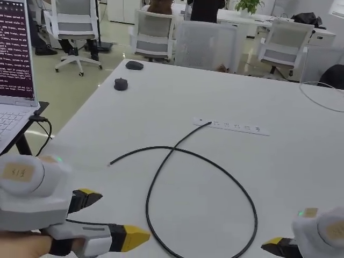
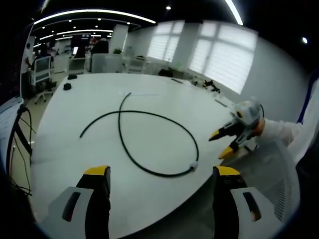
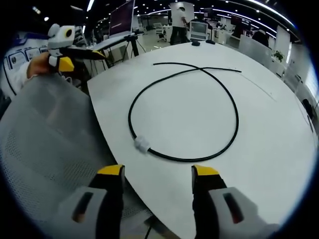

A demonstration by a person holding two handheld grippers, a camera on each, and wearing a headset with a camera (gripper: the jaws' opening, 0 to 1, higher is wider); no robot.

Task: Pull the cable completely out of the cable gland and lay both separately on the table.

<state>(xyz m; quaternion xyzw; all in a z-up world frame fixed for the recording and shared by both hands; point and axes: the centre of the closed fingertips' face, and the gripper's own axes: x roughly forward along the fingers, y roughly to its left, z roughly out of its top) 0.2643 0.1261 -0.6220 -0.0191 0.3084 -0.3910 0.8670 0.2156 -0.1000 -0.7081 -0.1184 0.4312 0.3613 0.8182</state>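
Foreground: left gripper (image 1: 123, 215) and right gripper (image 3: 158, 170), yellow-tipped jaws spread wide, nothing between them. Beyond, on white table (image 1: 177, 102): black cable (image 1: 215, 165) in one self-crossing loop, white cable gland (image 3: 141, 144) threaded on it near the table edge. Power strip (image 1: 236, 127), mouse (image 1: 134, 65), laptop (image 1: 13, 80) at left; office chairs (image 1: 153, 35) behind. Right gripper cut off at head view's lower corner; loop's near bend likewise.

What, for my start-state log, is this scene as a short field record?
cable: black, one crossed loop, flat on the white table
cable gland: white, still on the cable, near the table edge
left tool: open, empty, off the cable
right tool: open, empty, off the cable
task state: nothing separated yet
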